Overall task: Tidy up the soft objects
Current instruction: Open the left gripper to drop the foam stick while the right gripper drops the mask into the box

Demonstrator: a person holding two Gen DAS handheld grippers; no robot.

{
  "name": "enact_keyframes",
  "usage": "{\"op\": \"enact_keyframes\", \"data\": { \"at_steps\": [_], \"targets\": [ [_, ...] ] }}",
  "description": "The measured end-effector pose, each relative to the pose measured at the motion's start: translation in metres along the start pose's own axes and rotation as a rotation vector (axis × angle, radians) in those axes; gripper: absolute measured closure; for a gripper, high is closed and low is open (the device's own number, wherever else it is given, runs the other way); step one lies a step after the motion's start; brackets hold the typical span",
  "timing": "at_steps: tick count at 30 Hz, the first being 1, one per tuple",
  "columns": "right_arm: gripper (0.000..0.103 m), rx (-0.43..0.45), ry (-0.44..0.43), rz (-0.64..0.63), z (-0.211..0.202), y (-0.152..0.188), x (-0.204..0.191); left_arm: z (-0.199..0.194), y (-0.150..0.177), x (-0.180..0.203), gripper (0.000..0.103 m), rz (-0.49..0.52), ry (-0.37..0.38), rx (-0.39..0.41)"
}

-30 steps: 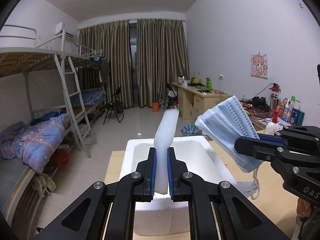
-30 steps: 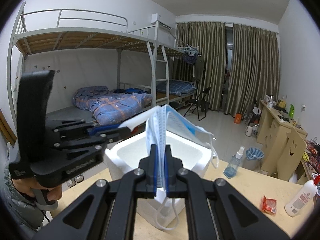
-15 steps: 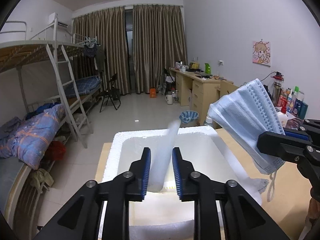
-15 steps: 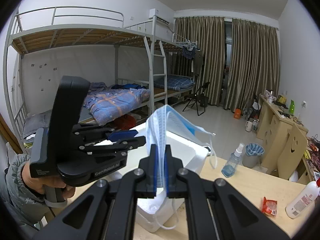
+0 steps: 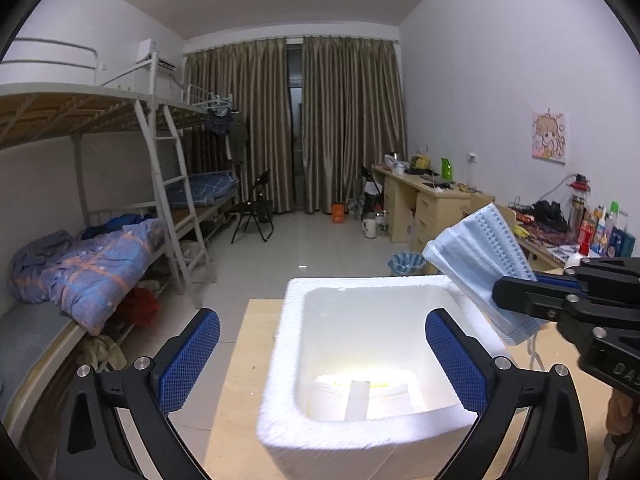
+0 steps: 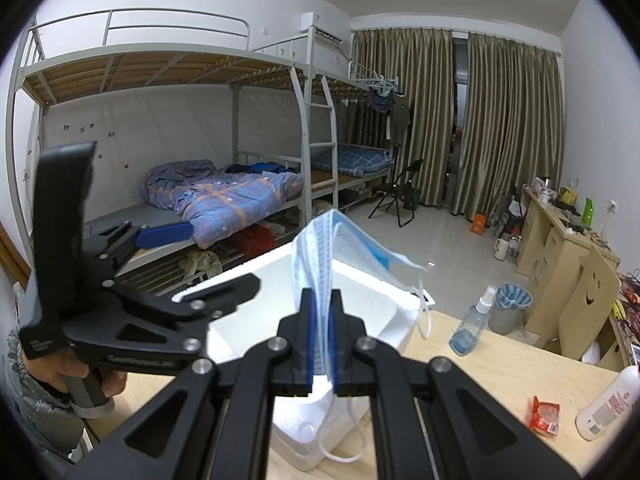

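Foam strip (image 5: 357, 400): dropped, now lying inside the white box (image 5: 288, 364).
Left gripper (image 5: 322, 344): jaws just sprang wide, nothing between.
Right gripper (image 6: 321, 344): pinching the mask (image 6: 332, 248) over the box; likely next in.

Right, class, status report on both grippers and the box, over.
Left gripper just opened, empty. Right gripper shut on face masks. White strip lies in foam box. Nothing blocking.

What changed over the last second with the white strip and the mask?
The left gripper has just opened its jaws wide and let go of the white foam strip, which dropped into the foam box and now lies on its bottom. Nothing is between the jaws now. Unchanged: the right gripper stays shut on the blue face masks, held at the box's edge.
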State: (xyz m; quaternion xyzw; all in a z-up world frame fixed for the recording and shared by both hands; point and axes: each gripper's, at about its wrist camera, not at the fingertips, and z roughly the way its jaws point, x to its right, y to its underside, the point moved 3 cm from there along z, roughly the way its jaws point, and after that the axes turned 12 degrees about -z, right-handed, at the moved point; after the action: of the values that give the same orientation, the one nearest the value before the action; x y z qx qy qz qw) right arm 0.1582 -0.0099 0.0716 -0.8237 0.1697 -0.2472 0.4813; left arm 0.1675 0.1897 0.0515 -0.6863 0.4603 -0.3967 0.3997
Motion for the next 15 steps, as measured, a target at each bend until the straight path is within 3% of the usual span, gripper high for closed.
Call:
{"op": "enact_keyframes", "data": {
  "at_steps": [15],
  "targets": [
    [0.095, -0.070, -0.094, -0.028, 0.051, -0.003, -0.018, -0.024, 0.003, -0.037, 0.000, -0.056, -0.050, 0.027]
  ]
}}
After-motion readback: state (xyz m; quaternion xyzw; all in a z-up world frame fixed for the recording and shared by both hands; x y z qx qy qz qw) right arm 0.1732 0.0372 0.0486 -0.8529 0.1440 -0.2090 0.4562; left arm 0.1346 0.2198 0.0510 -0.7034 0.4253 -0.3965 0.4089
